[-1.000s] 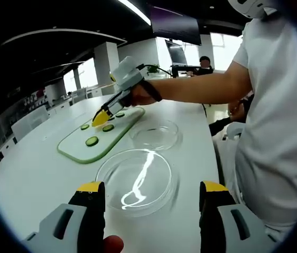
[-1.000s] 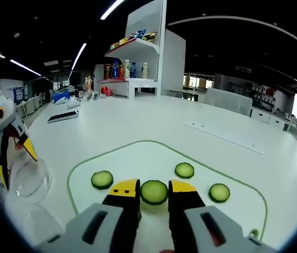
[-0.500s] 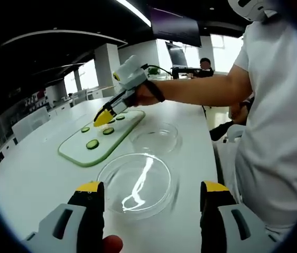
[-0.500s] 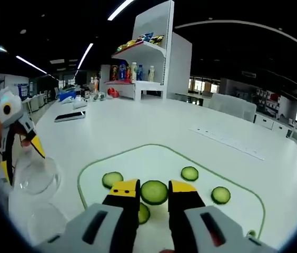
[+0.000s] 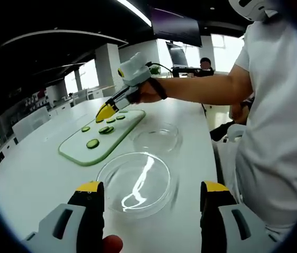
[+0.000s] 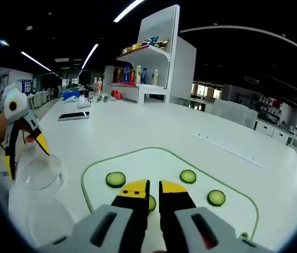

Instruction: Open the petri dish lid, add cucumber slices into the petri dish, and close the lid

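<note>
Right tool (image 6: 154,188): jaws have closed almost together, no longer spanning the round green cucumber slice (image 6: 151,203) | slice apparently slipped onto green-edged white cutting board (image 6: 138,163) | left tool (image 5: 151,192): jaws apart, empty, facing the clear open petri dish (image 5: 135,182) | I judge a re-grasp is needed.

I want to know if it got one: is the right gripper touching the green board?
Apart. In the left gripper view, the right gripper hangs in the air above the green-edged cutting board, with background showing between them.
</note>
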Demonstrator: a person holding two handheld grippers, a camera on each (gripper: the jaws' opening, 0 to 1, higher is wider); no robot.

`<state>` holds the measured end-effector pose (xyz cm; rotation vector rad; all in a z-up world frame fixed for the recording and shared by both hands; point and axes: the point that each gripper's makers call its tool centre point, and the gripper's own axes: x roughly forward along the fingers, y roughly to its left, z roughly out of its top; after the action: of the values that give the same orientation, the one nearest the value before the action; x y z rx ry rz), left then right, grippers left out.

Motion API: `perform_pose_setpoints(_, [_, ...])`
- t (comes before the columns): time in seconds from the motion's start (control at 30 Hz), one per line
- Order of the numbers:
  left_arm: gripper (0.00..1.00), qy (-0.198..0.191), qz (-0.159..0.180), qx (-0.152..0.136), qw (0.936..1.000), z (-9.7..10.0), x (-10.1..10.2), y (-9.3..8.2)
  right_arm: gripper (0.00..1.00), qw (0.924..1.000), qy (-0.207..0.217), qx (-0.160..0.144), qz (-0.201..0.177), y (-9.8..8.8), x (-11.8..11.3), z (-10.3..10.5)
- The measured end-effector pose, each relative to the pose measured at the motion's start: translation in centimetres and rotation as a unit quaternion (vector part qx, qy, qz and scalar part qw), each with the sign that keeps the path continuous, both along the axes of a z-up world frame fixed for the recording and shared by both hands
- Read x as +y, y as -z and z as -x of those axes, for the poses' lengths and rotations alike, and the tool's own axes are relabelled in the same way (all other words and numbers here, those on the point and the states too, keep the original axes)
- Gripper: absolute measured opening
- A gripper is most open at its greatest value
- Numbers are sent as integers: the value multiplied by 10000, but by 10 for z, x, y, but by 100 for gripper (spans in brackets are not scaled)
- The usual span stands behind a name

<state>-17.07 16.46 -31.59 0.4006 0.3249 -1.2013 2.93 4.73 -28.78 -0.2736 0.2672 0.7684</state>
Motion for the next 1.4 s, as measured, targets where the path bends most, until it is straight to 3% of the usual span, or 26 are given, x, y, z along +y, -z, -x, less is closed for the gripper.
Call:
perform_pose_setpoints(0.43, [73,-6,-54,14,10000,0,1,3,21,9995,-168,266,32,16,7,5])
perform_pose_setpoints(0.77, [73,-5,-16,25,10000,-1,-1,1,25,9980,-232,566,-132,22,10,6])
perform_pose_setpoints(1.4, [73,-19,-31,33,10000,-1,3,4,26,9972,-255,698,-7,34,12,8])
